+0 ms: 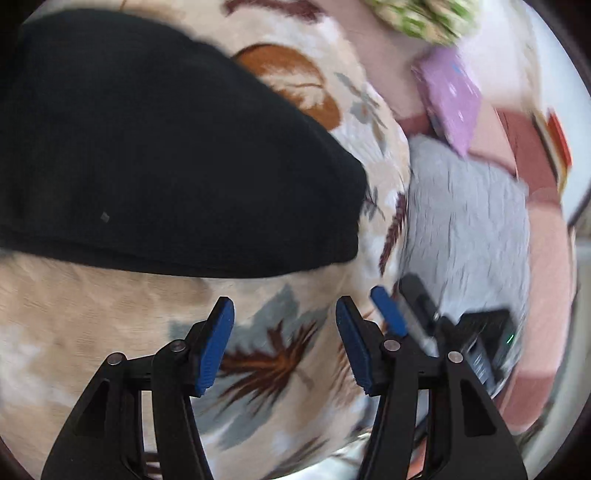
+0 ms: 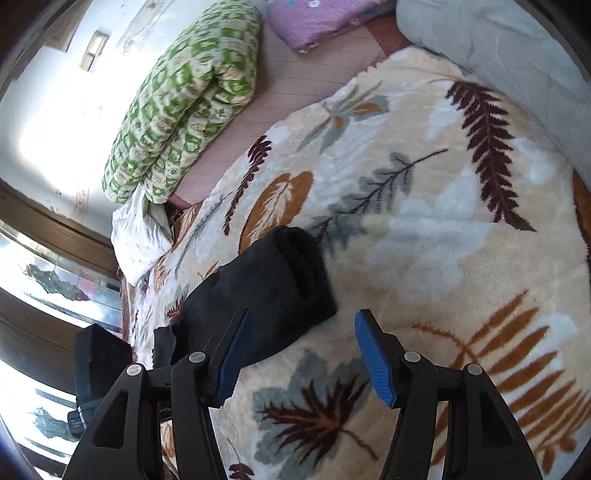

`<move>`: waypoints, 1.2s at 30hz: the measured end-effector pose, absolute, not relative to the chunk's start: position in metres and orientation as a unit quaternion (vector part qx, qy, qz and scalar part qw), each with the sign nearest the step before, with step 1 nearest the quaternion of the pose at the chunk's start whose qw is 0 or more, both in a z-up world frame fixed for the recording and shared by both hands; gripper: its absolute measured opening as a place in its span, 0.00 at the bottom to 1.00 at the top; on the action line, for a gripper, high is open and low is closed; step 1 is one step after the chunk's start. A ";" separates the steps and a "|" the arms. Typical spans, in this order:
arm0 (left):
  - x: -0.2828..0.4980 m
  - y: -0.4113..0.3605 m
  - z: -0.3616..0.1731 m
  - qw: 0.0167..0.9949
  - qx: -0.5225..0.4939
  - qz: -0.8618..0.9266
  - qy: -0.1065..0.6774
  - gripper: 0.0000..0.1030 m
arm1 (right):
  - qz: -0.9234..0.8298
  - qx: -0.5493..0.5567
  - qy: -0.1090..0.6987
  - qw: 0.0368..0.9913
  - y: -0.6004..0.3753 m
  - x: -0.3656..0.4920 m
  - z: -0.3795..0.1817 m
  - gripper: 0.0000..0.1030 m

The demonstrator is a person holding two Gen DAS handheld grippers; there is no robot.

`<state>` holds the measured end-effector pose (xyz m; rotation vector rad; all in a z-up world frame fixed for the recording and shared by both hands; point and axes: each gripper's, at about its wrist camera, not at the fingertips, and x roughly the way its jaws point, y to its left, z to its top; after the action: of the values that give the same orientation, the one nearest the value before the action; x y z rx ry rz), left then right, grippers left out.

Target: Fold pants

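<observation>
The black pants lie as a folded bundle on a cream leaf-print blanket. In the left wrist view they fill the upper left, ahead of my left gripper, which is open with only blanket between its blue pads. My right gripper shows blurred just to its right. In the right wrist view the pants are a thick fold, one end rolled, just ahead and to the left of my right gripper. That gripper is open and its left finger overlaps the bundle's near edge without gripping it.
A green patterned quilt lies rolled at the far side of the bed beside a purple pillow. A grey blanket lies at the right edge. A window and wall stand to the left. The leaf blanket spreads wide to the right.
</observation>
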<state>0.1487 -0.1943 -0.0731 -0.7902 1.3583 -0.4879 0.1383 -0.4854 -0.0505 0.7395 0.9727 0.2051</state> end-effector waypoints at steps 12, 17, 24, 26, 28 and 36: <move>0.167 -0.193 -0.084 0.687 -0.398 -0.172 0.583 0.31 | 0.127 0.374 0.445 0.803 -0.494 0.170 -0.063 0.60; 0.171 -0.189 -0.087 0.681 -0.396 -0.184 0.587 0.25 | 0.141 0.389 0.460 0.786 -0.489 0.192 -0.077 0.62; 0.174 -0.190 -0.093 0.663 -0.403 -0.193 0.601 0.25 | 0.190 0.418 0.476 0.750 -0.472 0.229 -0.106 0.64; 0.175 -0.190 -0.096 0.659 -0.405 -0.195 0.603 0.25 | 0.201 0.412 0.488 0.742 -0.465 0.236 -0.114 0.64; 0.168 -0.187 -0.100 0.655 -0.409 -0.190 0.606 0.25 | 0.221 0.404 0.485 0.744 -0.459 0.243 -0.113 0.64; 0.171 -0.193 -0.099 0.672 -0.389 -0.178 0.605 0.24 | 0.231 0.399 0.486 0.743 -0.459 0.245 -0.112 0.55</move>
<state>0.1709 -0.1935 -0.0992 -0.8773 1.3622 -0.4006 0.2450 -0.4593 -0.1119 0.8740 1.0641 0.5067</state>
